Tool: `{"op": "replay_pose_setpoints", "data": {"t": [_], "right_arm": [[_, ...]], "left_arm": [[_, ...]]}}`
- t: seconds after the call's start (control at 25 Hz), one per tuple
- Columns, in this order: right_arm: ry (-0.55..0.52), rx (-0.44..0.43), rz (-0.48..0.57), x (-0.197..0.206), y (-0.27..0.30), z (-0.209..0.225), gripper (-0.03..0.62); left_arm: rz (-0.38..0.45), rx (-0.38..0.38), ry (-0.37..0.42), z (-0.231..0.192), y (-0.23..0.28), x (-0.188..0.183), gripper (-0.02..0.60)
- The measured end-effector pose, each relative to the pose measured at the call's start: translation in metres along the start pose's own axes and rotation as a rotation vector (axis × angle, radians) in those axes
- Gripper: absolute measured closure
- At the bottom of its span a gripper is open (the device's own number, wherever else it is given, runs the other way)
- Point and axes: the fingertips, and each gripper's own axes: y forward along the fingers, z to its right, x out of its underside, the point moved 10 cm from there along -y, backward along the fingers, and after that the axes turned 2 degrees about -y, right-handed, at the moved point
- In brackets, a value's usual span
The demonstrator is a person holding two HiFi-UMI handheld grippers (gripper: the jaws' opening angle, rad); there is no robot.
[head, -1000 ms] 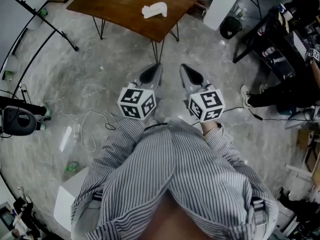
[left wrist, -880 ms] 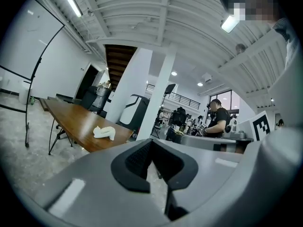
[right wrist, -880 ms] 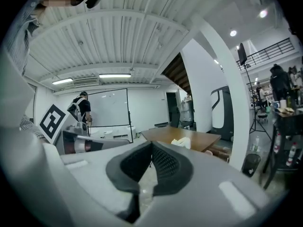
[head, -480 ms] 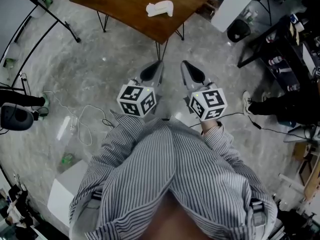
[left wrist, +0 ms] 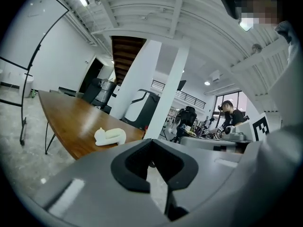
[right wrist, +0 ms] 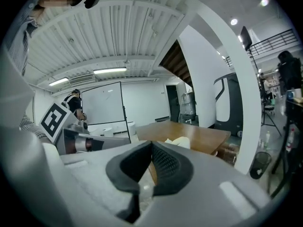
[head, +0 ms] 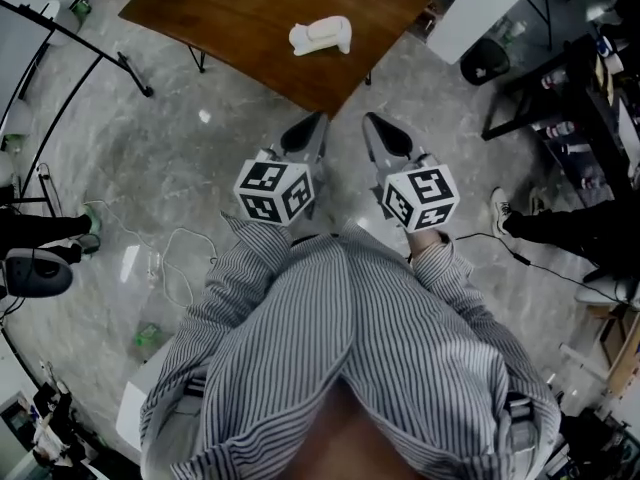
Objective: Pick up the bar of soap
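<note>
The soap (head: 321, 35) is a white, lumpy bar lying on a brown wooden table (head: 240, 13) at the top of the head view. Both grippers are held in front of my striped shirt, above the floor and short of the table's near edge. My left gripper (head: 312, 125) is shut with nothing in it, and so is my right gripper (head: 376, 125). In the left gripper view the soap (left wrist: 110, 136) lies on the table (left wrist: 66, 119) beyond the closed jaws (left wrist: 152, 143). In the right gripper view the soap (right wrist: 179, 142) peeks over the closed jaws (right wrist: 151, 146).
A black stand's legs (head: 95, 53) cross the grey floor at the left, with loose cables (head: 165, 263) nearby. A white pillar (head: 480, 8), a black bin (head: 486, 68) and dark shelving (head: 590, 78) are at the right, beside a person's shoe (head: 500, 208).
The table and soap have come closer and lower in the head view. Both grippers stay shut, side by side in front of the body.
</note>
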Motion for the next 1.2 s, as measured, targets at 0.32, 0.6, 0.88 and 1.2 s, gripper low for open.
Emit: {"op": "replay_pose_setpoints", "data": {"t": [0.32, 0.6, 0.88, 1.2], "right_arm": [[0.016, 0.010, -0.002, -0.042, 0.110, 0.038, 0.591], [0.051, 0.031, -0.038, -0.044, 0.152, 0.059, 0.591], [0.077, 0.027, -0.068, -0.042, 0.165, 0.087, 0.591], [0.153, 0.007, -0.063, -0.045, 0.175, 0.105, 0.591]], "left_arm": [[-0.044, 0.043, -0.017, -0.078, 0.079, -0.058, 0.580], [-0.089, 0.055, -0.011, -0.109, 0.120, -0.072, 0.580], [-0.126, 0.067, -0.025, -0.122, 0.155, -0.074, 0.580], [-0.253, 0.128, 0.072, -0.134, 0.181, -0.082, 0.580]]}}
